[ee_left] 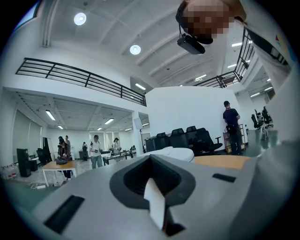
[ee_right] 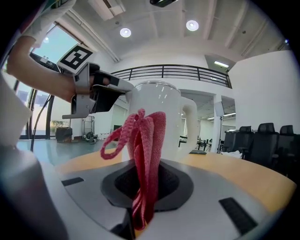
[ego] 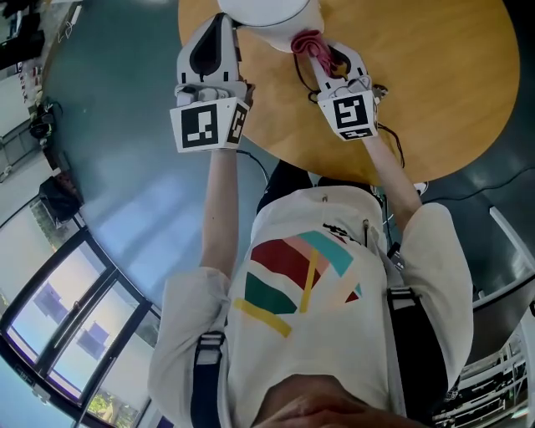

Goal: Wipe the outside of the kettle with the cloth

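Observation:
A white kettle (ego: 269, 15) stands on the round wooden table (ego: 443, 84), cut off by the top of the head view. In the right gripper view it rises upright just beyond the jaws, its body (ee_right: 174, 108) and handle (ee_right: 190, 125) showing. My right gripper (ego: 322, 63) is shut on a red knitted cloth (ee_right: 145, 154), which hangs bunched close in front of the kettle's side. My left gripper (ego: 219, 23) is shut with nothing in it, and its tip (ee_right: 121, 92) rests against the kettle's upper left side.
A black cable (ego: 393, 138) trails over the table's near edge by my right wrist. The table ends just below both grippers, with grey floor (ego: 109, 167) beyond. Black office chairs (ee_left: 190, 138) and several people (ee_left: 95, 151) stand far off in the hall.

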### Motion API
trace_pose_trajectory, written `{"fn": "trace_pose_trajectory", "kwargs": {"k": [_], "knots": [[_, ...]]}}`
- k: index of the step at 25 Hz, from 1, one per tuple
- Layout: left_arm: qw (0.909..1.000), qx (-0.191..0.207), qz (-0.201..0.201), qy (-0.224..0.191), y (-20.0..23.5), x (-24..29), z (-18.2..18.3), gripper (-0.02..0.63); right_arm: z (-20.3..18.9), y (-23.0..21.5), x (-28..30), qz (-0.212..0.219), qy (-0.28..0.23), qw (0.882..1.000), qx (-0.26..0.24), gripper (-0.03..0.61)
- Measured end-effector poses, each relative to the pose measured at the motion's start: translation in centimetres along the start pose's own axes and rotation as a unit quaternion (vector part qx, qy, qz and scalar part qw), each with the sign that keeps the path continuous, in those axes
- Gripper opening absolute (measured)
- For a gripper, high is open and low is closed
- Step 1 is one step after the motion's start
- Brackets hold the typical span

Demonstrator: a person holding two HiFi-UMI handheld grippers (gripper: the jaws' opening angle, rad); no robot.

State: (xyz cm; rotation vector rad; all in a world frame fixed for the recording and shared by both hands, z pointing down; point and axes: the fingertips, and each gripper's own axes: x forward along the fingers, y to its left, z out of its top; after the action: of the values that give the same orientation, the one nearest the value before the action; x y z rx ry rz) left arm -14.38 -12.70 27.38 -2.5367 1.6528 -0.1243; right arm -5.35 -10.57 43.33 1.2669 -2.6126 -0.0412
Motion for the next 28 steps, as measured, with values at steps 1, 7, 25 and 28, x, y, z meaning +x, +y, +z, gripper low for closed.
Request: {"fn": "trace_pose_trajectory", "kwargs": {"k": [1,7,25,28], "knots": [[1.0,0.001,-0.001,0.0,0.1,0.2,-0.1,0.043,0.0,-0.6,0.2,-0.008,-0.001,1.0,0.007,0.038],[1.0,-0.006,-0.003,-0.003,0.6,0.2,-0.1,0.043,0.3,-3.2,1.1,-0.017,-0.006,0.999,0.032,0.038],[0.9997,-0.008,-0.022,0.004,0.2,-0.2,-1.3,0.043,-1.2,-9.0,8.7,0.015,0.007,1.0,-0.024,0.038],[0.9997,-0.006,-0.023,0.009,0.4,-0.1,-1.5,0.043,-1.5,-9.3,10.2,0.03,0.017,0.999,-0.035,0.038]]}}
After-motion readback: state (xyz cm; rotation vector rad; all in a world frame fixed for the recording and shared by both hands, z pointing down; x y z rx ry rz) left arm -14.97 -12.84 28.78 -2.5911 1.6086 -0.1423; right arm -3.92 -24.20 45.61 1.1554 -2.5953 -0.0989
